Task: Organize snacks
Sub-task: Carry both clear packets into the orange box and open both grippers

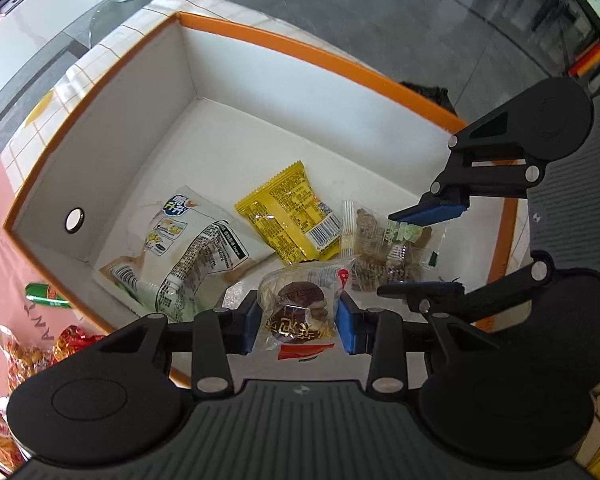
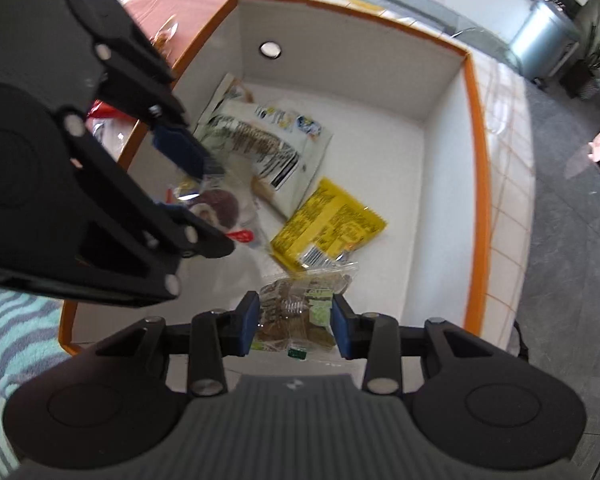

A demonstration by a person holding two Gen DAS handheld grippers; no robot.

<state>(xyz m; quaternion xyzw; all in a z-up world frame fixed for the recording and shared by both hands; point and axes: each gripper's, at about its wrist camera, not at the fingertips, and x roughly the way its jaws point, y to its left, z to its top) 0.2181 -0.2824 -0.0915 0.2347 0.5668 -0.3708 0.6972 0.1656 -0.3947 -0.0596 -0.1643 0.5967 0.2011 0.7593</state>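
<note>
A white box with an orange rim (image 1: pixel 300 46) (image 2: pixel 474 92) holds a white snack bag (image 1: pixel 188 248) (image 2: pixel 260 140) and a yellow packet (image 1: pixel 296 216) (image 2: pixel 332 228). My left gripper (image 1: pixel 298 322) is shut on a clear-wrapped round brown pastry (image 1: pixel 298 304) (image 2: pixel 216 206) above the box's near side. My right gripper (image 2: pixel 294 322) is shut on a clear packet of brown biscuits (image 2: pixel 296 308) (image 1: pixel 384 252) over the box floor beside the yellow packet. The right gripper also shows in the left wrist view (image 1: pixel 404 252), and the left gripper in the right wrist view (image 2: pixel 196 188).
Outside the box on a pink cloth lie a green packet (image 1: pixel 46 296) and red-and-gold wrapped snacks (image 1: pixel 32 352). A checked white cloth (image 2: pixel 508 200) lies under the box. A grey floor surrounds the table.
</note>
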